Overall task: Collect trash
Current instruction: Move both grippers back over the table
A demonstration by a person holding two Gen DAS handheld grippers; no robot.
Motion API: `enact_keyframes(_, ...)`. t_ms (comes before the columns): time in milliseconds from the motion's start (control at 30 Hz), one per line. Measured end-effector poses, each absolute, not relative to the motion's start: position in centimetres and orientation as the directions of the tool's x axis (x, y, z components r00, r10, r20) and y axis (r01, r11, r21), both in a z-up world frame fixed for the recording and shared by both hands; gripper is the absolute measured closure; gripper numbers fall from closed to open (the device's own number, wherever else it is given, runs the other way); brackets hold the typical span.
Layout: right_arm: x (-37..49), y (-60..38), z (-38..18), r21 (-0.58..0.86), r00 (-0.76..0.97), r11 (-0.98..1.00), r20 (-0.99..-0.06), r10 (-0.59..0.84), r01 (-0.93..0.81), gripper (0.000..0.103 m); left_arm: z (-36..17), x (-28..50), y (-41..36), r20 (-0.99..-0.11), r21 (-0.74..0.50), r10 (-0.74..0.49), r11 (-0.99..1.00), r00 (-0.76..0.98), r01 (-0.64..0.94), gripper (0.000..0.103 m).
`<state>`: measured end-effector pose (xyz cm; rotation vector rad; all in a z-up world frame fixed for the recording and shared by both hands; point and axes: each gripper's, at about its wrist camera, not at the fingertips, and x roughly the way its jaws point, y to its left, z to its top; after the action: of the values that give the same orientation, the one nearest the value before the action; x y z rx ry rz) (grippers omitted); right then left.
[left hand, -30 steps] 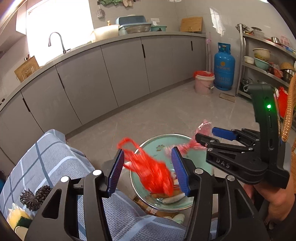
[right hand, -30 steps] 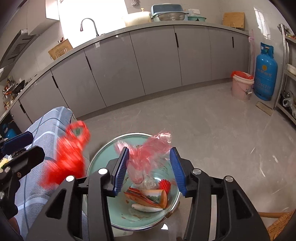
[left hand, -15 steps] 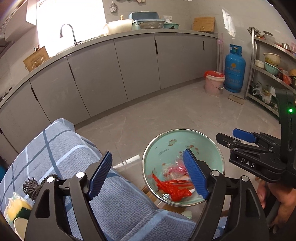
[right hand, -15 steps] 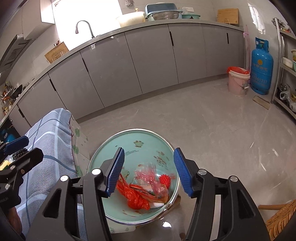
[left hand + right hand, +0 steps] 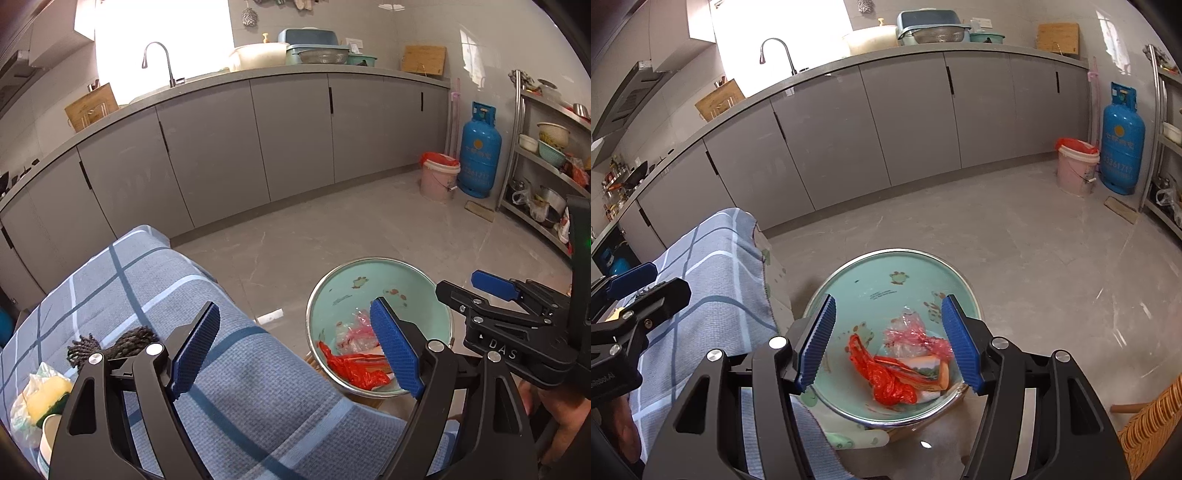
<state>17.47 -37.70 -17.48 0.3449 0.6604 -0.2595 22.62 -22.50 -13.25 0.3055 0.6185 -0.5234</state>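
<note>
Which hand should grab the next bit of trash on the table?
Probably the left. The left gripper is open over the blue checked cloth, near the plastic bag with a yellow sponge. The right gripper, also open, hangs over the green basin, away from that corner.

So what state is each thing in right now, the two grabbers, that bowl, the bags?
left gripper: open, empty, over the checked cloth.
right gripper: open, empty, above the bowl.
green bowl: upright, holding trash.
red bag: crumpled, lying in the bowl.
pink bag: crumpled, in the bowl beside the red one.
</note>
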Motion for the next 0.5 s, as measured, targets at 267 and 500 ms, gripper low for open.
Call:
enact_keyframes(267, 17.5, -34.5, -16.0, 0.217, 0.778, 0.931, -0.62, -0.101, 0.294, 0.039, -11.8, 21.7, -19.2, -0.597, 0.096, -0.362, 0.854, 0.716, 0.511, 0.02)
enact_keyframes(500, 17.2, -31.2, -14.8, 0.212, 0.792, 0.948, -0.607, -0.064, 0.239, 0.039, -10.6, 20.5, -15.7, -0.584, 0.078, -0.339, 0.881, 0.737, 0.467, 0.02)
